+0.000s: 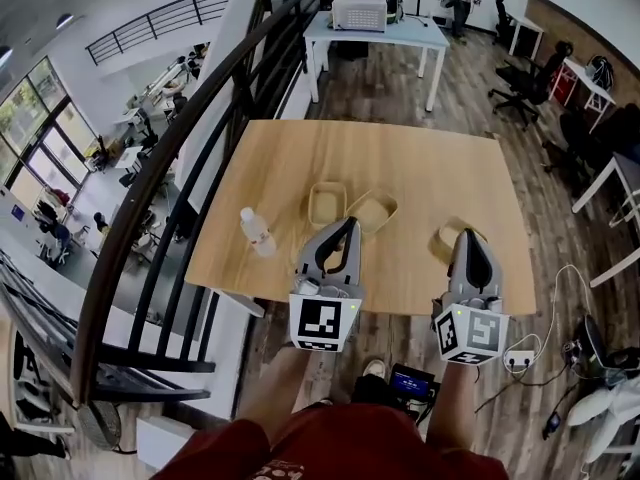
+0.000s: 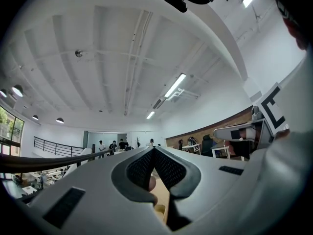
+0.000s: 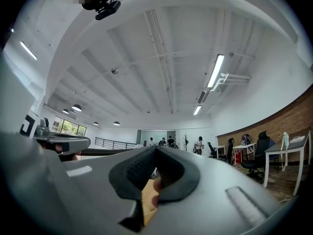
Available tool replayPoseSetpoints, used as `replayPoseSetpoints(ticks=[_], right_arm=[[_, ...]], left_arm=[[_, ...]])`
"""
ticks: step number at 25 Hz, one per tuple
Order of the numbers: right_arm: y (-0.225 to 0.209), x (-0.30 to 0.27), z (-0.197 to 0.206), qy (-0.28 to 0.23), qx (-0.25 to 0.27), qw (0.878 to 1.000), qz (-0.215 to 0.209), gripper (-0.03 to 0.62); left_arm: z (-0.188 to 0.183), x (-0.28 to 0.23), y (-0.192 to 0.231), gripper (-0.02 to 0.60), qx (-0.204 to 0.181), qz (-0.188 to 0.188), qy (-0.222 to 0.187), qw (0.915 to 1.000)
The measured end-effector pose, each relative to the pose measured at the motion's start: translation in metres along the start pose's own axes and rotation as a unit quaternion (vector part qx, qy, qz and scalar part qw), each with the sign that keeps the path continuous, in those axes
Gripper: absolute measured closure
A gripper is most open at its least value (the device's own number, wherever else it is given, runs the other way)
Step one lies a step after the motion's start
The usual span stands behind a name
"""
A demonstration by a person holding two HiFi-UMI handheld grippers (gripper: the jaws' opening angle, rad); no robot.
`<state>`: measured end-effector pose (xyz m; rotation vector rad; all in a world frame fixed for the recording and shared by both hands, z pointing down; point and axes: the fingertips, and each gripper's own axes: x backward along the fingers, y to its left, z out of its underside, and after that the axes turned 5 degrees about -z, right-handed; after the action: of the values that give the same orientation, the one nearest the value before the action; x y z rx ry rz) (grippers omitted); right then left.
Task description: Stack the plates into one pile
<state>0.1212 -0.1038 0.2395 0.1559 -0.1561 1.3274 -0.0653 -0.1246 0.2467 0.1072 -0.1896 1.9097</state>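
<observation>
Left claw [image 1: 350,222] closed; plates [image 1: 327,203] whole overhead

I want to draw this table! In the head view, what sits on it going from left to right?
Bottle → left plate → middle plate → right plate.

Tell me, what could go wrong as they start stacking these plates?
The bottle lies near the left edge of the table, so the left gripper might knock it off. The right gripper hides part of one plate and could shove it; both grippers are shut and empty.
</observation>
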Motion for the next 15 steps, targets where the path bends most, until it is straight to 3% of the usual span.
replayPoseSetpoints(ticks=[10, 15], right_arm=[[-0.08, -0.062, 0.027, 0.001, -0.017, 1.0, -0.006, 0.585], [-0.097, -0.087, 0.039, 0.008, -0.023, 0.999, -0.02, 0.585]], left_arm=[[0.019, -0.094, -0.03, 0.575, -0.004, -0.008, 0.008, 0.9999], [0.026, -0.117, -0.029, 0.575, -0.009, -0.026, 0.016, 0.9995]])
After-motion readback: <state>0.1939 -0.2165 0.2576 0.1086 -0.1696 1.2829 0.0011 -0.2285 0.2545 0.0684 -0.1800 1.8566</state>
